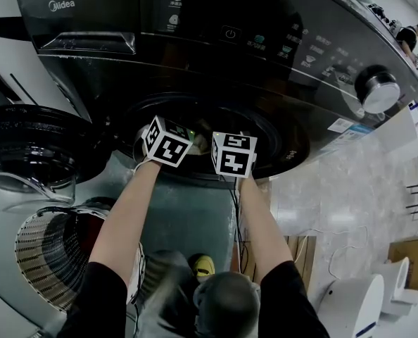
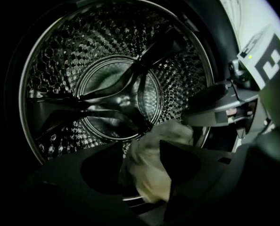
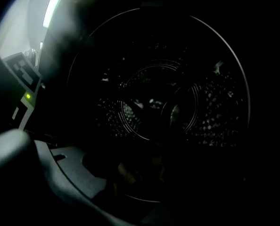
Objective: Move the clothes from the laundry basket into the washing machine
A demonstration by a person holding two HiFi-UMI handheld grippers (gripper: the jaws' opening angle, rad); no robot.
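The dark washing machine (image 1: 195, 27) fills the head view, and both arms reach into its round opening. Only the marker cubes of my left gripper (image 1: 168, 141) and right gripper (image 1: 234, 153) show there. In the left gripper view my left gripper (image 2: 142, 147) points into the steel drum (image 2: 83, 65). A pale cloth (image 2: 152, 168) lies between its parted jaws at the drum's lip, with a thin gap beside the left jaw. The right gripper (image 2: 215, 109) reaches in beside it. The right gripper view is nearly black. My right gripper (image 3: 140, 168) shows one grey jaw and a dim scrap of cloth (image 3: 126, 171).
The machine's round glass door (image 1: 26, 153) hangs open at the left. A slatted laundry basket (image 1: 54, 252) stands below it, beside the person's legs. A yellow shoe (image 1: 203, 265) is on the floor. White appliances (image 1: 357, 301) and cardboard boxes (image 1: 406, 252) stand at the right.
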